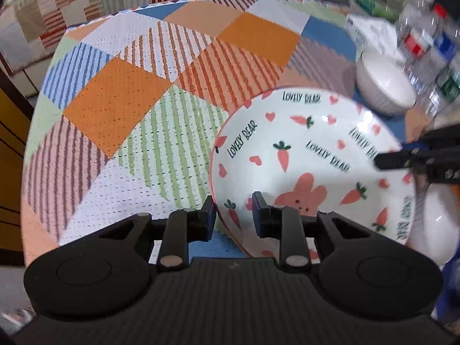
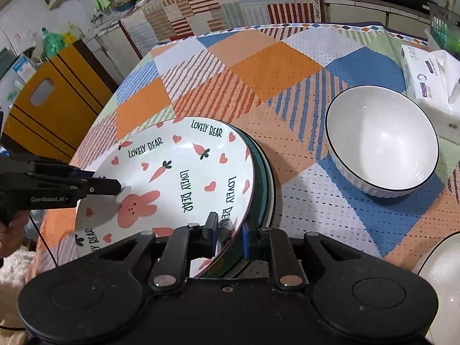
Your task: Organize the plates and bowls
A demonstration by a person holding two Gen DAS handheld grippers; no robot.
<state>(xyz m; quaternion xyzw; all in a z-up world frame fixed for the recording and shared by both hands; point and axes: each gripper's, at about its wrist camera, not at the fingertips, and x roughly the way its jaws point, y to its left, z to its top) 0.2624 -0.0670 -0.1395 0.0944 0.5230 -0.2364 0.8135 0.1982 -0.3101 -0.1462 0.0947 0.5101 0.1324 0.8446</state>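
Note:
A white "Lovely Bear" plate with a pink rabbit, carrots and hearts is held tilted over the patchwork tablecloth. My left gripper straddles its near rim, one finger inside and one outside, shut on it. In the right wrist view the same plate lies on top of a stack of darker plates. My right gripper is shut on the stack's near rim. The left gripper shows at the plate's left edge. A white ribbed bowl with a dark rim stands to the right.
A tissue pack lies behind the bowl. Another white bowl sits at the right edge. Plastic bottles stand at the table's far right. A yellow stool stands beside the table. Patchwork cloth covers the round table.

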